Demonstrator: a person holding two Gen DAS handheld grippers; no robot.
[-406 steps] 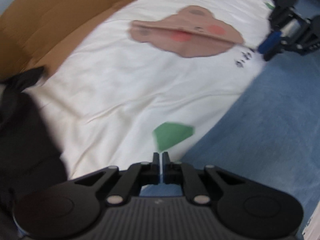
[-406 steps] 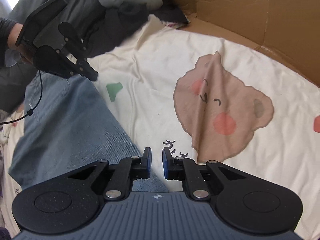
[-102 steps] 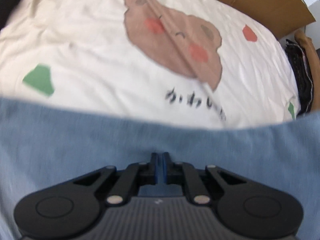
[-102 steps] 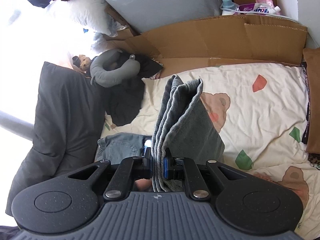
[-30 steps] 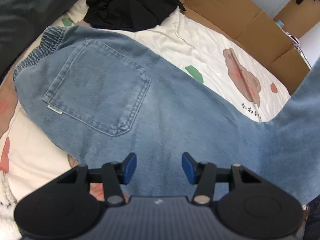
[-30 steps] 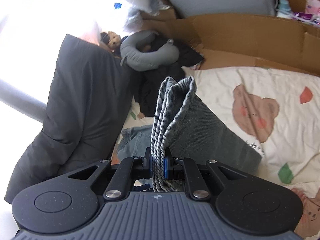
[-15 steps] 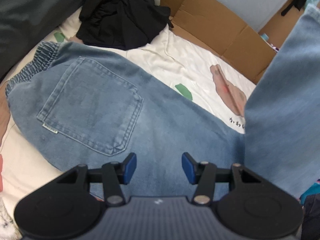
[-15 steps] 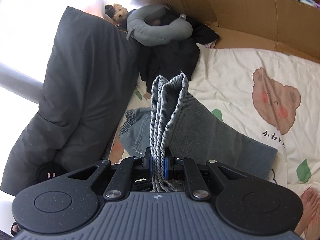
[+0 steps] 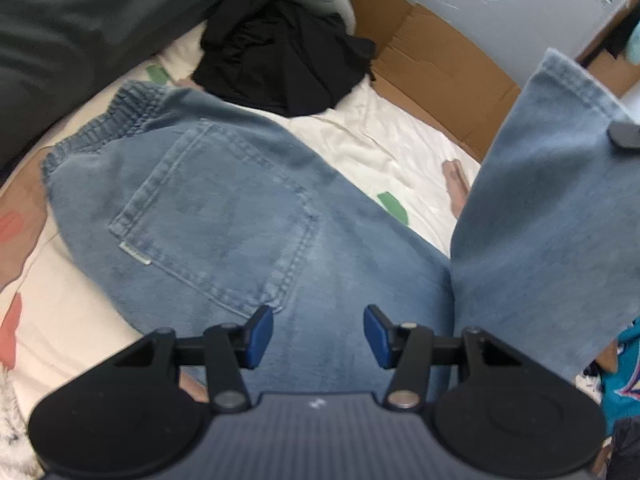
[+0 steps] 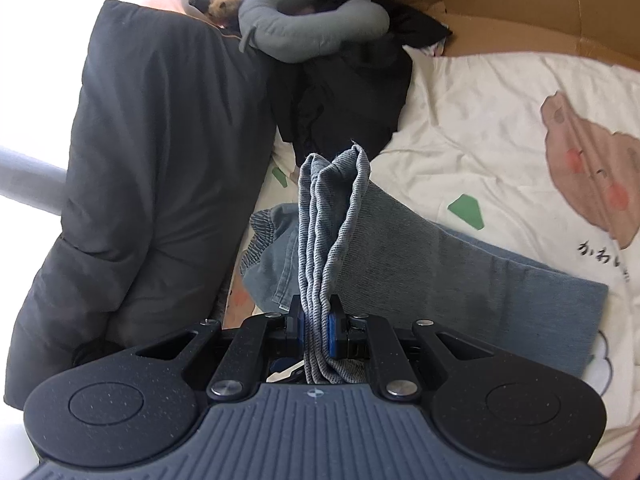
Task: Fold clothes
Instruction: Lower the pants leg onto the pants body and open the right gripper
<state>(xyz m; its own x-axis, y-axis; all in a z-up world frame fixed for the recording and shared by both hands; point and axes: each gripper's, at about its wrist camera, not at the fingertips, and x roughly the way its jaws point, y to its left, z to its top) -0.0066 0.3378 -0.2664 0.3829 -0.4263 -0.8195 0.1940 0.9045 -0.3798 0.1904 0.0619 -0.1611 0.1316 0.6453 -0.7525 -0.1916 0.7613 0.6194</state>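
Left wrist view: a pair of light blue jeans (image 9: 224,216) is seen spread on a cream bedsheet (image 9: 384,140) printed with green patches and a brown bear. The elastic waistband (image 9: 116,120) lies toward the upper left and the back pocket (image 9: 216,216) faces up. The left gripper (image 9: 318,336) is held just above the seat of the jeans, its blue pads apart with nothing between them. At the right edge, the leg end of the jeans (image 9: 560,216) is seen lifted in the air, its hem uppermost.

Right wrist view: the right gripper (image 10: 316,330) is shown clamped on the bunched hem of the jeans (image 10: 332,220), several denim layers pinched between the jaws and standing up in front of the camera. Beyond it, the doubled-over leg is seen draped back toward the waistband. A black garment (image 10: 348,92), a grey neck pillow (image 10: 312,28) and a dark padded jacket (image 10: 160,152) are crowded just past the waistband, with brown cardboard (image 10: 520,4) behind.

Several risks are judged from this. The hem is gripped as a thick bunch, so a layer could slip out and the fold could land uneven. If the leg is lowered off line, the hem could miss the waistband, or be laid partly on the black garment. With the left gripper not pressing the jeans down, the lower layer could be dragged or wrinkled as the leg is laid over it.
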